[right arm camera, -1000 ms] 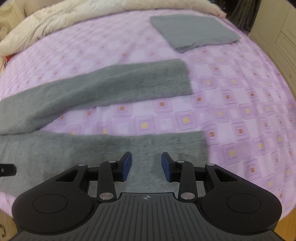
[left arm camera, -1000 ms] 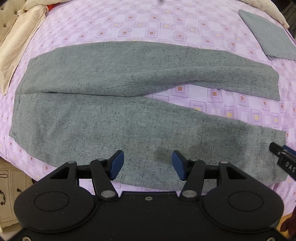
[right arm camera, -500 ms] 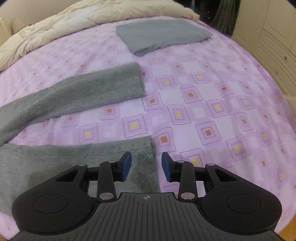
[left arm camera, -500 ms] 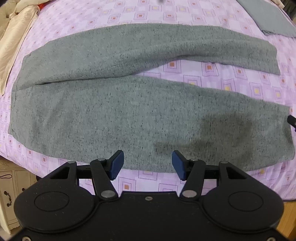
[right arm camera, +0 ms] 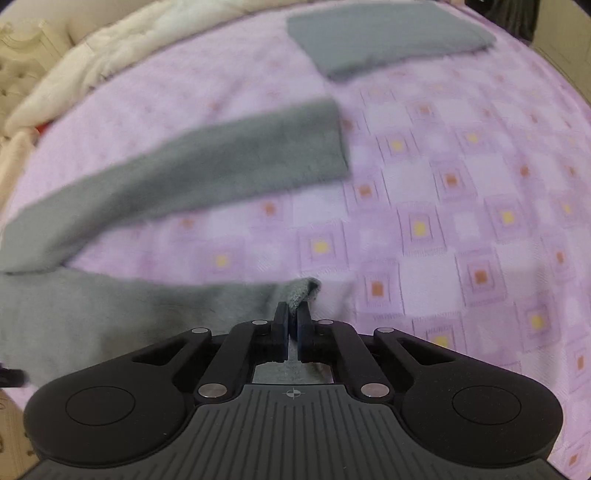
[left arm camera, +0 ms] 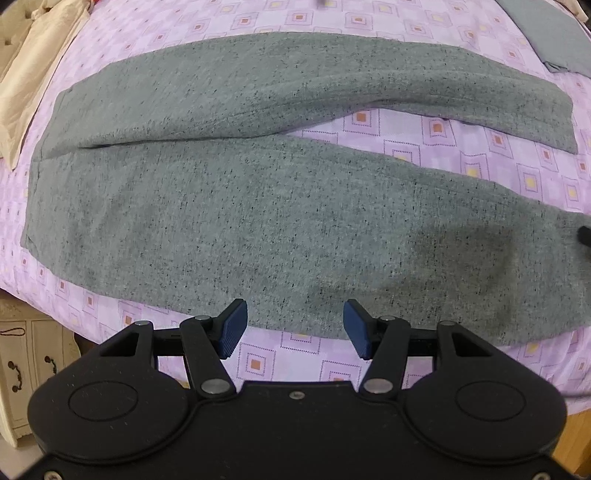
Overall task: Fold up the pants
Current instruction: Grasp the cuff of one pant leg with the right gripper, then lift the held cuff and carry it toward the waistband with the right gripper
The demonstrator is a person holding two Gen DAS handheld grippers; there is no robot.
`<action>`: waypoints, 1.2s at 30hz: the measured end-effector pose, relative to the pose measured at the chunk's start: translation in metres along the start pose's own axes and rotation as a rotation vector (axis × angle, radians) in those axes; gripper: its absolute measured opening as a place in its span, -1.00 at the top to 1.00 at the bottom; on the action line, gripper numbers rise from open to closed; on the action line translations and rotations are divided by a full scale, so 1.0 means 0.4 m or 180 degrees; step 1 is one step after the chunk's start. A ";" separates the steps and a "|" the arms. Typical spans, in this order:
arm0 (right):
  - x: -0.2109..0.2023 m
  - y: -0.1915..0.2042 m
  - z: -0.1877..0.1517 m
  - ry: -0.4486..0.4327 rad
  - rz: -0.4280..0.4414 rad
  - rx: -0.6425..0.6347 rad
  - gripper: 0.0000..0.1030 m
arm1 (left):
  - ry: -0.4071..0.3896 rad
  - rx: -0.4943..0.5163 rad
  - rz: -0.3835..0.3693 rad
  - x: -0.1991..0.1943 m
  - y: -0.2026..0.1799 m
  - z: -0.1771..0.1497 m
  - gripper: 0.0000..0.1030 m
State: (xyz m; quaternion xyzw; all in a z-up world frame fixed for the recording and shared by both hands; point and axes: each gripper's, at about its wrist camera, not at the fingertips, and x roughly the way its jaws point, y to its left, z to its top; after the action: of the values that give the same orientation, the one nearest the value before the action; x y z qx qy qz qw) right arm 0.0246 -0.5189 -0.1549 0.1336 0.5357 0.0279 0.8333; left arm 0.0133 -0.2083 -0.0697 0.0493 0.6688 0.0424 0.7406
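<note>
Grey speckled pants (left arm camera: 258, 206) lie flat on the purple patterned bedsheet (left arm camera: 436, 129), waist at the left, two legs spread toward the right. My left gripper (left arm camera: 293, 328) is open and empty, hovering over the near edge of the near leg. My right gripper (right arm camera: 293, 317) is shut on the cuff corner of the near leg (right arm camera: 303, 290), which is pinched up between the pads. The far leg (right arm camera: 207, 166) lies flat beyond it. A bit of the right gripper (left arm camera: 584, 236) shows at the right edge of the left wrist view.
A folded grey garment (right arm camera: 384, 37) lies at the far right of the bed, also seen in the left wrist view (left arm camera: 550, 33). A cream quilt (right arm camera: 122, 55) is bunched along the far side. A cream cabinet (left arm camera: 26, 354) stands below the bed's near-left edge.
My right gripper has closed on the near leg's cuff corner; it was open before. The left gripper has drawn back to the pants' near edge and stays open.
</note>
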 end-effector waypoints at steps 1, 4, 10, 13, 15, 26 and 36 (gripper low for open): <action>0.001 -0.006 0.020 -0.0064 -0.0126 0.0019 0.92 | -0.0001 -0.0008 -0.0001 0.001 -0.001 0.002 -0.18; 0.068 -0.052 0.060 0.0081 -0.0256 0.0335 0.92 | -0.0012 -0.0010 -0.0023 0.004 -0.008 0.008 -0.18; 0.037 -0.093 0.015 -0.0215 -0.0007 0.0585 0.82 | -0.0098 0.0129 -0.0065 -0.013 -0.032 0.011 -0.18; -0.040 -0.116 -0.048 -0.0440 -0.0043 0.0727 0.77 | -0.0170 0.0167 -0.0067 -0.025 -0.028 0.004 -0.18; -0.072 -0.128 -0.091 -0.0413 0.0005 0.0837 0.59 | -0.0167 0.0184 -0.0052 -0.022 -0.022 0.002 -0.18; -0.031 -0.087 -0.209 -0.0173 0.0017 0.1171 0.42 | -0.0135 0.0192 -0.0066 -0.008 -0.002 -0.004 -0.18; -0.075 -0.008 -0.158 -0.0014 -0.0437 0.1014 0.86 | -0.0140 0.0225 -0.0107 -0.009 -0.001 -0.005 -0.18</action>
State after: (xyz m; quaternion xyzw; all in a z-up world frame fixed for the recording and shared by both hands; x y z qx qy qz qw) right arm -0.0452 -0.5154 -0.1536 0.2271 0.5394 -0.1146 0.8027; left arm 0.0108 -0.2090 -0.0665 0.0652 0.6542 0.0053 0.7535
